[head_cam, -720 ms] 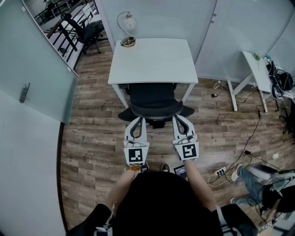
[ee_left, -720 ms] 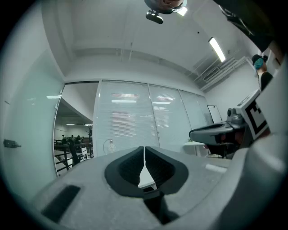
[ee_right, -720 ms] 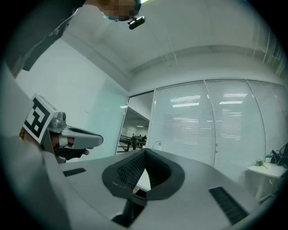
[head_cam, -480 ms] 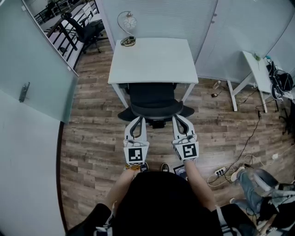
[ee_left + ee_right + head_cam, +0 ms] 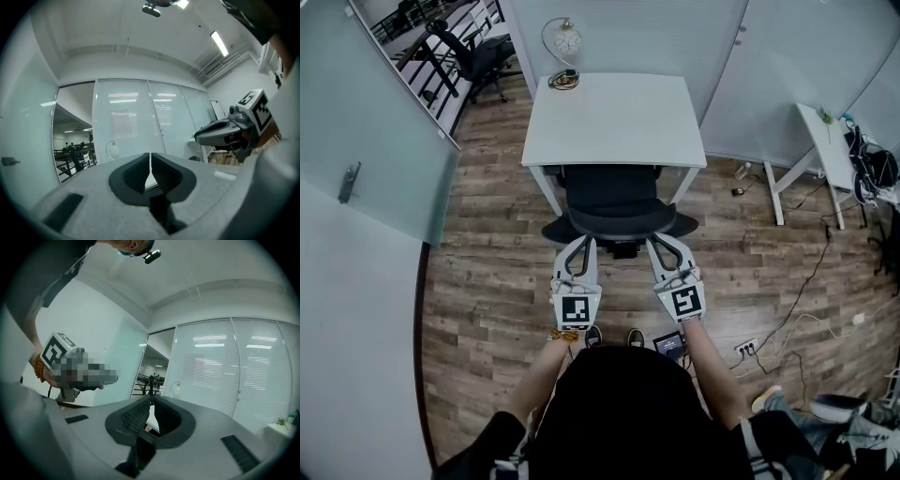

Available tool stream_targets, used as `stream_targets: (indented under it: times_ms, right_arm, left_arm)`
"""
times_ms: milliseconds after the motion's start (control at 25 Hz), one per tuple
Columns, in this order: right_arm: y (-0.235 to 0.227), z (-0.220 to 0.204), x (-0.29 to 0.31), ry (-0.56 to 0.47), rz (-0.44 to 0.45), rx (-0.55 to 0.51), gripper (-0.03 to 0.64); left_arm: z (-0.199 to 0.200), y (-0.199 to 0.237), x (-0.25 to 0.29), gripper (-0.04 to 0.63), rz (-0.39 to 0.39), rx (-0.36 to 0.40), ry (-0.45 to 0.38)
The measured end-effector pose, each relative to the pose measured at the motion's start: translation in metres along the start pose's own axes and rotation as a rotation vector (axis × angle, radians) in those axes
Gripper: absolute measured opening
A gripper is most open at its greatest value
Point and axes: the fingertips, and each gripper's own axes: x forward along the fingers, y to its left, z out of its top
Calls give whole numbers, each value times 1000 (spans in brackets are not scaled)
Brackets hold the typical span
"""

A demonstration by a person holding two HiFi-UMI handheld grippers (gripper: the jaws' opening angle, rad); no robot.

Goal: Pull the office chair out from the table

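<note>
Where plank floor meets glass, a white table stands

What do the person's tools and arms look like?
The left tool and right tool are pale grey, with black ribbed pads. Each carries a white cube with black square markers. An orange beaded bracelet sits on the left wrist.

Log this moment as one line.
stage: pull not begun | chair: seat under table | left gripper: shut, tip near chair back | right gripper: shut, tip near chair back
</note>
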Motion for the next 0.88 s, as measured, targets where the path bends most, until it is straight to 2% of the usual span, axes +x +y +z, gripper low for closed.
stream_targets:
  times_ms: [440, 880]
  right_arm:
    - [-3, -34, 2, 77, 25, -24, 8]
    - [-4, -61, -3, 137, 52, -60, 8]
  left_arm:
    - [-42, -7, 0, 25, -56, 80, 87]
    - [-66, -12, 0, 25, -93, 157, 144]
